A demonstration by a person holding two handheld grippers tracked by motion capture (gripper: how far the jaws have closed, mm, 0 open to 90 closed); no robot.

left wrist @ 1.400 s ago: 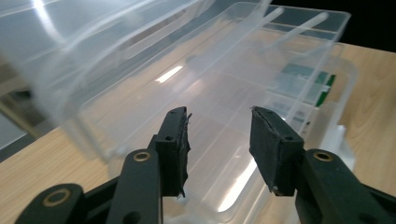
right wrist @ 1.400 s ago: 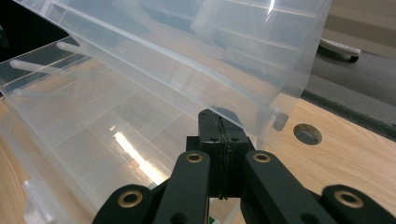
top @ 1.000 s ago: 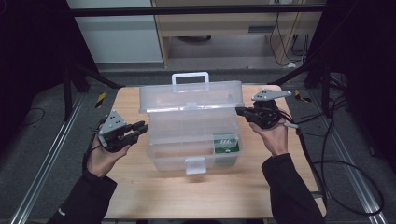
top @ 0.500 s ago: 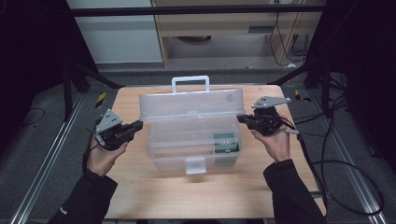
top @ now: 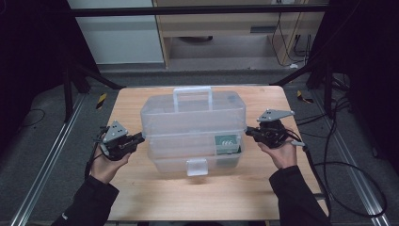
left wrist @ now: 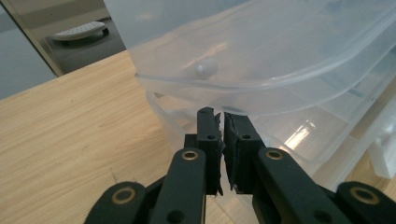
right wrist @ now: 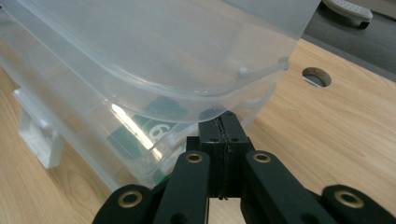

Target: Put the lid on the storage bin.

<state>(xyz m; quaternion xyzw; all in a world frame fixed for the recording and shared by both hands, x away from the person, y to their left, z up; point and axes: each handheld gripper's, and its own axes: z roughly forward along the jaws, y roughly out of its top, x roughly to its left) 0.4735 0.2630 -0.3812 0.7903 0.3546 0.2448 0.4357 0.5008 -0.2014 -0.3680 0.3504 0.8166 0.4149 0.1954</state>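
Note:
A clear plastic storage box (top: 193, 141) stands in the middle of the wooden table (top: 188, 197). Its lid (top: 193, 110), with a handle (top: 192, 94), hangs slightly ajar above the base. A green card (top: 227, 142) lies inside at the right. My left gripper (top: 139, 137) is at the box's left end. Its jaws have just been closing and now stand shut with nothing between them, the tips under the lid's rim (left wrist: 201, 84). My right gripper (top: 248, 133) is shut at the right end, with its tips (right wrist: 224, 116) just below the lid's rim (right wrist: 187, 93).
The box's white front latch (top: 196, 166) hangs loose. A round hole (right wrist: 316, 77) is cut in the tabletop to the right of the box. Cables (top: 339, 165) trail over the floor at the right. Dark frame rails flank the table.
The lid has come down from a wider-open tilt towards the base. Both grippers have sunk with its ends, the right one more than the left.

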